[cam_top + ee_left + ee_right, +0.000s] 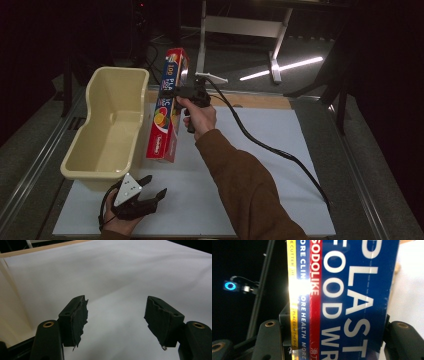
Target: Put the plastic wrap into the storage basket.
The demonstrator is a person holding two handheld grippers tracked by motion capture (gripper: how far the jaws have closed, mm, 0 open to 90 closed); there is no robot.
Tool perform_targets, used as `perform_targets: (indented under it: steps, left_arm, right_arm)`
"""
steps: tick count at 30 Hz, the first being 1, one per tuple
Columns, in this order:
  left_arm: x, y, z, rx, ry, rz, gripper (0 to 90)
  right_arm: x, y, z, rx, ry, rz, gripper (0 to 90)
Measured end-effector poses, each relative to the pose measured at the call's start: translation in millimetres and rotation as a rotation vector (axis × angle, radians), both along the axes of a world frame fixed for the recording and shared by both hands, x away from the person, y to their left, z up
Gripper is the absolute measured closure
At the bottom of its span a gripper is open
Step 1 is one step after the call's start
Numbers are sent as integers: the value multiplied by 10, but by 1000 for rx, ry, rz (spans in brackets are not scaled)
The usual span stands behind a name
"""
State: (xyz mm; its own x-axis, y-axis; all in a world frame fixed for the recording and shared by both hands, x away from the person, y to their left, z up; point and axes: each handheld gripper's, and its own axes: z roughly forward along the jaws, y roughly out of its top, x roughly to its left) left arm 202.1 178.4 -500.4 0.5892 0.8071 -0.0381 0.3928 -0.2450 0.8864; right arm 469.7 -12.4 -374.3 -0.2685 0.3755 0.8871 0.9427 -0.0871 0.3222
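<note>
Red-and-blue cardboard marks the item in hand: a long plastic wrap box (168, 107), seen left of centre in the high view. The right tongs (176, 93) are clamped across its width; in the right gripper view the box (347, 300) sits squarely between the two black jaws, and both pads press its sides. The box is tilted, upper end toward the top of the frame. Its lower end is at or just above the white sheet (260, 165) covering the worktop; contact cannot be confirmed. The box lies just beside the right wall of the cream plastic tub (107, 131), which stands in the left half of the frame with nothing visible inside.

The left tongs (145, 196) rest at the lower left of the high view, near the tub's front corner. The left gripper view shows the jaws spread wide with nothing between them, white sheet beyond.

Status, by judgement: pick-up is complete and the grip looks secure. Remaining work appears to be carrying the box over the tub rim, lowering it inside and releasing it.
</note>
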Motion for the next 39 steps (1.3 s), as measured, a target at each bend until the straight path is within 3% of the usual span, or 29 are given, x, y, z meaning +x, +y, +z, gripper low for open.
perform_targets:
  steps: [2, 5, 10, 14, 18, 26, 33, 39]
  left_arm:
    - [-1, 1, 1, 1, -1, 0, 340]
    - [-4, 1, 4, -1, -5, -1, 340]
    - [-44, -9, 19, -1, -21, -5, 345]
    - [-82, -29, 23, 2, -29, -11, 345]
    - [-80, -24, 20, 7, -27, -13, 345]
    - [-74, -31, 22, -1, -30, -12, 345]
    - [-69, -32, 21, -2, -31, -16, 345]
    - [-74, -25, 22, -6, -33, -14, 345]
  right_arm:
    - [-3, 36, 2, 19, 4, 4, 403]
    - [-21, 146, 45, -4, -14, 21, 403]
    - [-45, 324, 77, 15, -3, 32, 403]
    - [-47, 465, 84, 23, 10, 38, 403]
    - [-38, 545, 36, 64, 52, 27, 403]
    - [-35, 643, -49, 78, 84, 13, 403]
    - [-60, 725, -114, 79, 73, 20, 402]
    - [-105, 903, -85, 62, 49, 51, 402]
